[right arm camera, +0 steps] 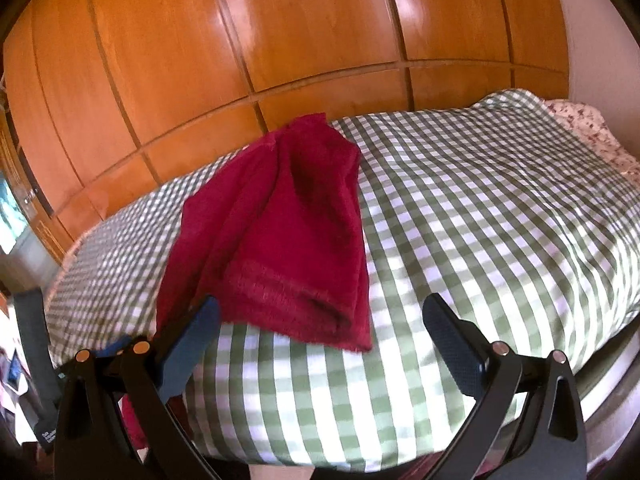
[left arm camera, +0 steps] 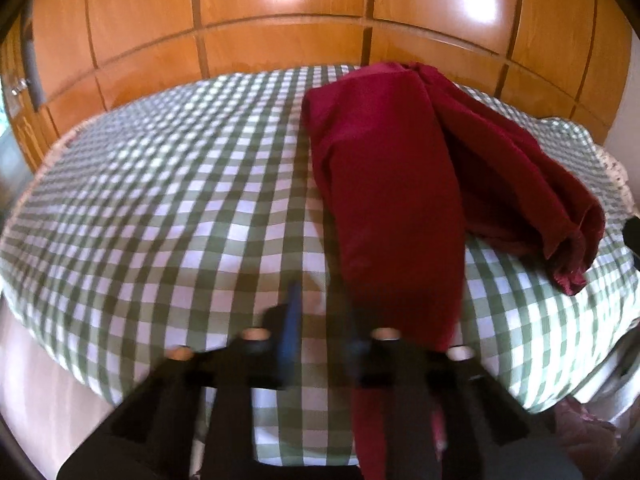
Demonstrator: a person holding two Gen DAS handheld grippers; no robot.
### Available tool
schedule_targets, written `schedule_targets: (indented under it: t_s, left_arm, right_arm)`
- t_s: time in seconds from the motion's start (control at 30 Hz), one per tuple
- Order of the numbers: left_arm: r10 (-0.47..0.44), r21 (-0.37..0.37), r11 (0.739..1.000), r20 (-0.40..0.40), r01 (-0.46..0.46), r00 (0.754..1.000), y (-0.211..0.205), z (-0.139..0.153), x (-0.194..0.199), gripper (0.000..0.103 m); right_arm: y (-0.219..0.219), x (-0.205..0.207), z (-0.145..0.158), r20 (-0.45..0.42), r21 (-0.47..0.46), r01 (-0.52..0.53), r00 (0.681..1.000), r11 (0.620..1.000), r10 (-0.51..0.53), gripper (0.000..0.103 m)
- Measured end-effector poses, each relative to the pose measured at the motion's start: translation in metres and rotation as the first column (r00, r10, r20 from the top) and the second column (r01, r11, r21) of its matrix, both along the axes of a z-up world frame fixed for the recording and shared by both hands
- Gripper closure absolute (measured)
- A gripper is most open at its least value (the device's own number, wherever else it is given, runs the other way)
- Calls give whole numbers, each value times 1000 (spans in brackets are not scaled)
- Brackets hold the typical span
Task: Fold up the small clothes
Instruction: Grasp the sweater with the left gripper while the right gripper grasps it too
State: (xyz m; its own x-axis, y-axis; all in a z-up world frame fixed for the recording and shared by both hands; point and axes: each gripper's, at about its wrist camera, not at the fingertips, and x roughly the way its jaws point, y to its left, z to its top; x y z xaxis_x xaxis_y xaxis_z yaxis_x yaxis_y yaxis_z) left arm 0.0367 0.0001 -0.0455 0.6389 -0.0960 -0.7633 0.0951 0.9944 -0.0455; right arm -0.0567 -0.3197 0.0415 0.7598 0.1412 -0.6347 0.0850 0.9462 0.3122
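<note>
**Red garment half folded on the checked bed**

From the left wrist view, the left tongs point(left arm camera: 324, 320) are blurred. One blue finger stands clear to the left, while the other is hidden behind a strip of the dark red garment point(left arm camera: 384, 184) that runs down past it. Whether the tongs pinch that strip cannot be told, though the way the cloth stretches taut toward them suggests a hold meant to draw a layer over. The rest of the garment lies bunched toward the far right of the green-and-white checked bedcover point(left arm camera: 160, 208), its hemmed end point(left arm camera: 568, 256) near the bed's right side. Wide open cover lies to the left, so there is room to lay the fold that way. Wooden wardrobe panels point(left arm camera: 280, 12) stand behind the bed.

From the right wrist view, the right tongs point(right arm camera: 320, 320) gape wide and hold nothing. The folded near edge of the garment point(right arm camera: 304, 304) lies between their fingertips, just beyond them, seemingly lined up for a grip. To the right, the bedcover point(right arm camera: 480, 208) is bare, up to a floral pillow point(right arm camera: 580, 124) at the far corner.
</note>
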Motion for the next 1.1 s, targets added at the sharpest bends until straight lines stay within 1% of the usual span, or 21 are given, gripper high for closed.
schedule_targets:
  t_s: [0.07,0.2,0.27,0.37,0.4,0.47,0.5,0.57,0.6,0.63,0.67,0.7,0.73,0.8,0.83,0.87,0.9,0.93,0.97,1.0,1.1]
  left_arm:
    - [-3,-28,1000,10,4,1000,7,6,5,102]
    - [15,-85,996,33,-12,999,28,24,19,103]
    - [66,-128,990,57,-59,996,49,41,32,103]
    - [104,-198,976,44,-93,994,74,54,50,103]
    - [101,-216,972,38,-90,994,76,56,53,103]
    - [78,-229,971,54,-64,995,72,61,50,103]
    - [44,-233,972,68,-27,997,64,61,45,103]
    - [-25,-252,967,52,37,998,50,55,39,81]
    - [-44,-253,966,36,52,998,40,50,35,45]
    - [-47,-247,967,38,55,998,35,46,32,24]
    - [-47,-245,968,51,58,998,29,42,27,24]
    - [-76,-237,968,45,85,996,18,36,22,24]
    - [-111,-226,968,24,113,994,10,31,21,24]
    - [-161,-182,971,-14,156,987,-7,17,17,24]
    - [-180,-154,973,-25,175,983,-14,11,16,30]
    - [-204,-116,973,-38,198,978,-21,5,16,39]
    - [-224,-62,973,-67,220,972,-28,-2,18,74]
    - [-235,-60,971,-94,230,968,-29,-5,21,86]
    - [-236,-90,970,-97,228,967,-23,-6,23,89]
    - [-226,-106,970,-79,217,971,-17,-1,26,97]
    - [-167,-122,979,-27,163,986,7,17,42,97]
  right_arm:
    - [-9,15,1,-9,21,-4,1000,1000,4,9]
    - [-23,50,-8,-92,129,-18,995,991,30,20]
    - [-23,62,-8,-92,146,-36,995,989,50,20]
    - [-23,82,-10,-94,132,-27,995,991,40,20]
    - [-28,90,-14,-107,147,2,994,989,14,20]
    - [-33,107,-26,-151,174,-1,988,985,27,20]
    - [-35,115,-31,-167,157,9,986,988,18,21]
    - [-37,127,-39,-168,126,15,986,992,6,29]
    - [-35,133,-43,-179,112,-5,984,994,25,44]
    - [-32,139,-47,-199,104,-29,979,994,50,61]
    - [-31,141,-49,-206,101,-45,976,994,65,72]
    - [-26,143,-48,-205,74,-76,975,994,90,88]
    - [-23,140,-45,-189,36,-95,977,995,100,95]
    - [-18,132,-33,-152,-31,-132,980,991,126,96]
    - [-19,130,-28,-140,-52,-140,981,989,131,96]
    - [-22,125,-19,-112,-112,-141,985,984,129,96]
    - [-25,123,-13,-94,-151,-134,988,979,121,96]
    - [-32,121,-3,-63,-215,-112,993,970,101,96]
    - [-37,120,1,-48,-252,-95,995,963,86,96]
    - [-45,121,7,-28,-312,-66,998,948,60,96]
    - [-75,134,13,5,-447,32,999,894,-34,97]
